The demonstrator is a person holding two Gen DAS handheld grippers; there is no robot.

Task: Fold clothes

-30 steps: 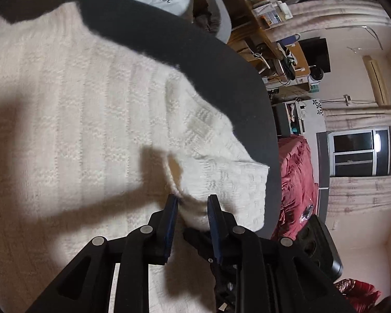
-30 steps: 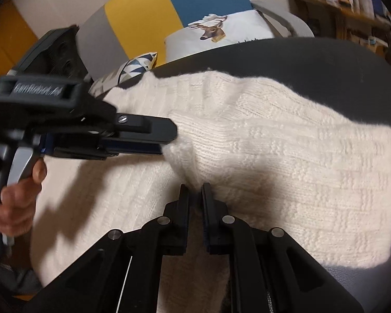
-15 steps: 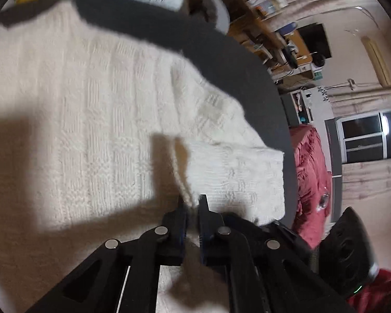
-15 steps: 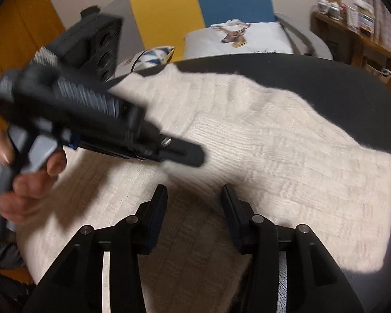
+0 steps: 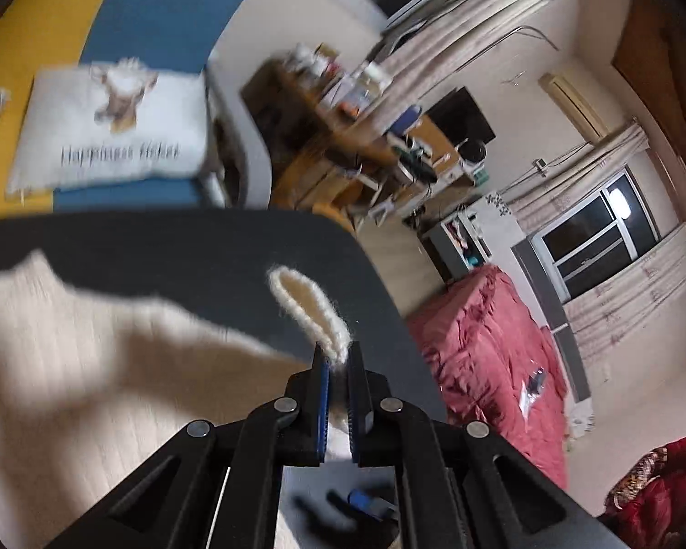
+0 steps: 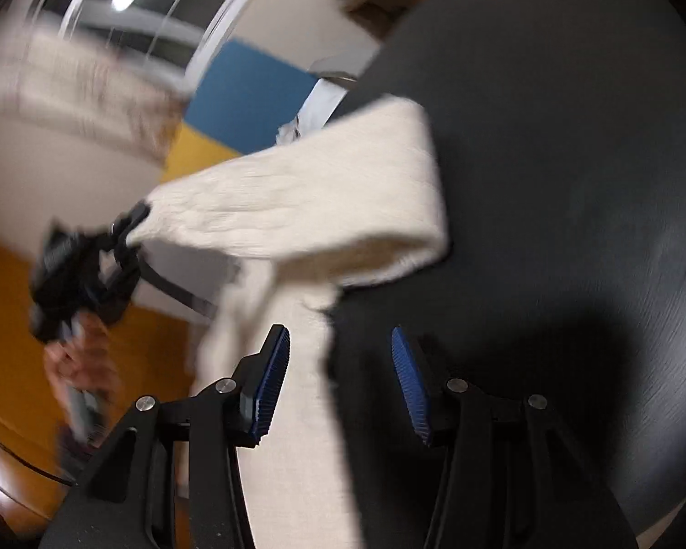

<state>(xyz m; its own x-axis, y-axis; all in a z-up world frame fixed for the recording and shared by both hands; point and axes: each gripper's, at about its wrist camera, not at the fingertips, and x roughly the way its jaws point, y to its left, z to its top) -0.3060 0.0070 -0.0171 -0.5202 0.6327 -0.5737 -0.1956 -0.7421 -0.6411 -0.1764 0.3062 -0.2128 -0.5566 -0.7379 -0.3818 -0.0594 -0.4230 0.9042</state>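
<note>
The left gripper [image 5: 335, 359] was clamped narrow on a fold of the cream knitted sweater [image 5: 91, 366], a fuzzy loop of the knit standing up just past the blue pads [image 5: 323, 393]. In the right wrist view the same gripper [image 6: 128, 228] appeared at the left, blurred, carried by a hand [image 6: 80, 366], holding one end of the sweater [image 6: 306, 210] raised off the surface while the rest draped down and across the dark round table [image 6: 571, 183]. The right gripper [image 6: 340, 366] stood with its jaws opening; its ribbed blue pads [image 6: 274, 379] touched nothing, though the cream knit ran below and between them on the left side and the bare table lay under the right side. No container showed clearly in either view; the contents of the far shelves were too blurred to tell. Beyond the table edge [image 5: 251, 247] in the left wrist view, a white cushion [image 5: 114, 128] printed with a deer head and a line of text rested against blue and yellow panels [image 5: 160, 9]. Farther right, a cluttered wooden desk [image 5: 343, 155] stood in front of pale curtains [image 5: 457, 36]. A red cloth-covered piece of furniture [image 5: 489, 357] sat near the floor beside the table, with a dark window [image 5: 594, 233] behind it. Nothing stood between the grippers and the sweater.
</note>
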